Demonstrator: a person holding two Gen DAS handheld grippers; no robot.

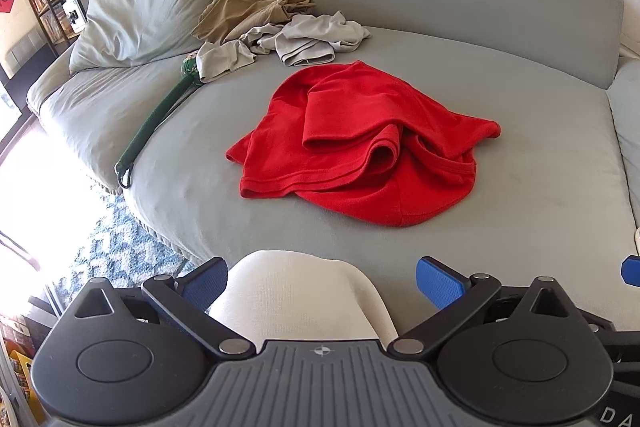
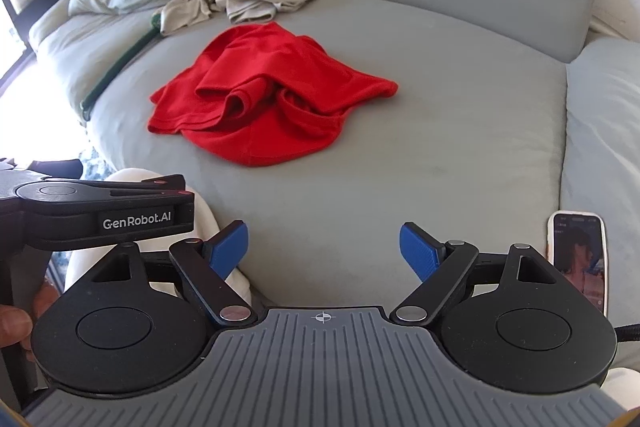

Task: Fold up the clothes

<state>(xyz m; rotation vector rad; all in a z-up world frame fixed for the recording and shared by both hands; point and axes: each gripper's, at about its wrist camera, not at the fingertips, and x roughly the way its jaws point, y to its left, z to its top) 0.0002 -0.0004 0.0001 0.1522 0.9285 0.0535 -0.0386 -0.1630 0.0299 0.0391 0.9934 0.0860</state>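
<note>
A crumpled red garment (image 1: pixel 360 143) lies in a heap in the middle of the grey sofa seat (image 1: pixel 520 187); it also shows in the right wrist view (image 2: pixel 268 95). My left gripper (image 1: pixel 322 281) is open and empty, held back from the seat's front edge, over a knee in white trousers (image 1: pixel 296 299). My right gripper (image 2: pixel 323 249) is open and empty, near the seat's front edge. The left gripper's body (image 2: pixel 100 211) shows at the left of the right wrist view.
A pale grey garment (image 1: pixel 296 41) and a tan garment (image 1: pixel 248 9) lie bunched at the back of the seat. A green strap (image 1: pixel 156 123) lies left of the red garment. A large cushion (image 1: pixel 148 7) leans back left. A phone (image 2: pixel 580 259) lies at right.
</note>
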